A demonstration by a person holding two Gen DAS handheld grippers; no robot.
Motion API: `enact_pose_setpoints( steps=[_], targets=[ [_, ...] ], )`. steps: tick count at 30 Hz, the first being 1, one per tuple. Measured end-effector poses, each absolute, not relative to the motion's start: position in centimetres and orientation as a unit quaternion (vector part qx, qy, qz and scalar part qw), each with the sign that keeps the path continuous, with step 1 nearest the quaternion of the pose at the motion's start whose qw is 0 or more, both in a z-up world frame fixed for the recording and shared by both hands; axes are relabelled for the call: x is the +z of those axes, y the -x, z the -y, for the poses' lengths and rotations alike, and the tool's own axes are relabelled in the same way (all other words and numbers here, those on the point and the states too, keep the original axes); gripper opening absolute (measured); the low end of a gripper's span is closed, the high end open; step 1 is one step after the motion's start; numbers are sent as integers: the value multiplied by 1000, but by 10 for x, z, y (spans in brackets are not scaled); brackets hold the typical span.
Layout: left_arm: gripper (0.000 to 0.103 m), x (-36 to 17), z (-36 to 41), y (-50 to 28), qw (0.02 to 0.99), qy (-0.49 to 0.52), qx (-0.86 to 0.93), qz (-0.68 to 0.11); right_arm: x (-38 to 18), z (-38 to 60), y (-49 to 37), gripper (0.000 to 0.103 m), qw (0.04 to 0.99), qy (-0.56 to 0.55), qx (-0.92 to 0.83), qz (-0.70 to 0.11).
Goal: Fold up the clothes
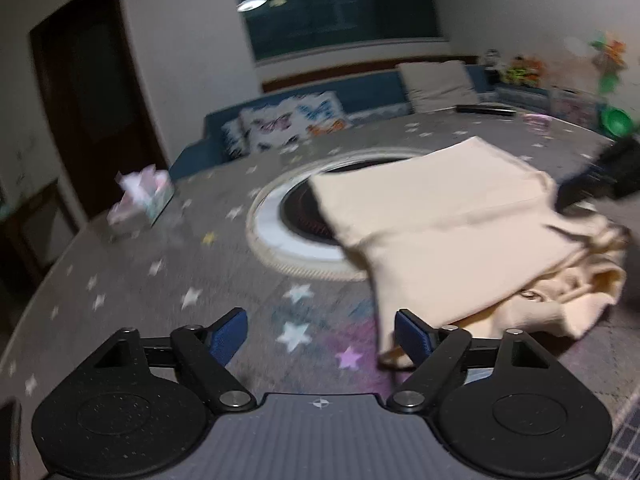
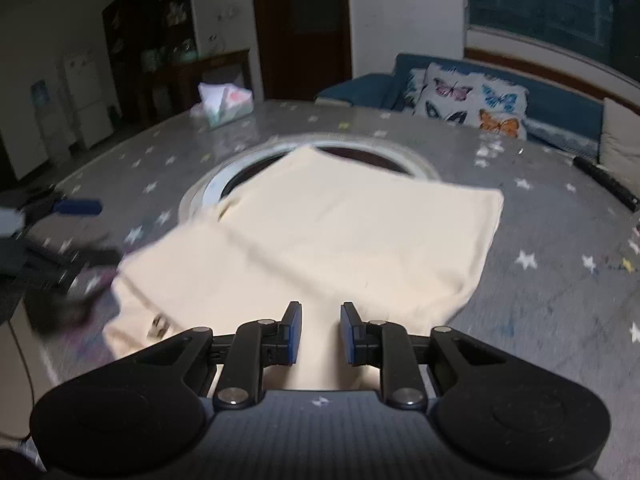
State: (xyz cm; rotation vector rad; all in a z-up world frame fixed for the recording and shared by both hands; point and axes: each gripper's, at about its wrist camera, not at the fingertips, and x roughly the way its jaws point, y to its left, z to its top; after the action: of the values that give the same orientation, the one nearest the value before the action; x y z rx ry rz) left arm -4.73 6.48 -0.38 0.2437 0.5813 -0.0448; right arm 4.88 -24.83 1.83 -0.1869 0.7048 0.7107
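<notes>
the left gripper [image 1: 320,334] hangs released over the table [image 1: 160,272], its matte black arms splayed wide and the blue ribbed pads [image 1: 230,336] well apart, with nothing between them; the right-hand pad sits just beside the near corner of the cream garment [image 1: 448,224]. the right gripper [image 2: 320,330] is also unclenched, its flat blue pads a narrow gap apart and parallel, hovering over the near edge of the cream garment [image 2: 320,232] without pinching it. the garment is soft, thick-looking cloth, folded into a rough rectangle with a rumpled layer bunched underneath at one side. it lies around the middle of the table, its far corner draped over a round white-rimmed opening [image 1: 280,232] with a dark centre. the table wears a grey cloth scattered with pale stars. a pastel tissue box [image 1: 140,204] stands near the far left edge.
</notes>
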Motion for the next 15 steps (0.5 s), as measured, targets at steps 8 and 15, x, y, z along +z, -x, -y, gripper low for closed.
enact_pose_setpoints(
  steps=[8, 15],
  targets=[
    [54, -6, -29, 72, 928, -215, -134, -273, 7, 257, -65, 18, 880, 71, 315, -348],
    [53, -21, 5, 78, 903, -274, -205, -259, 26, 264, -39, 20, 874, 103, 339, -334]
  ],
)
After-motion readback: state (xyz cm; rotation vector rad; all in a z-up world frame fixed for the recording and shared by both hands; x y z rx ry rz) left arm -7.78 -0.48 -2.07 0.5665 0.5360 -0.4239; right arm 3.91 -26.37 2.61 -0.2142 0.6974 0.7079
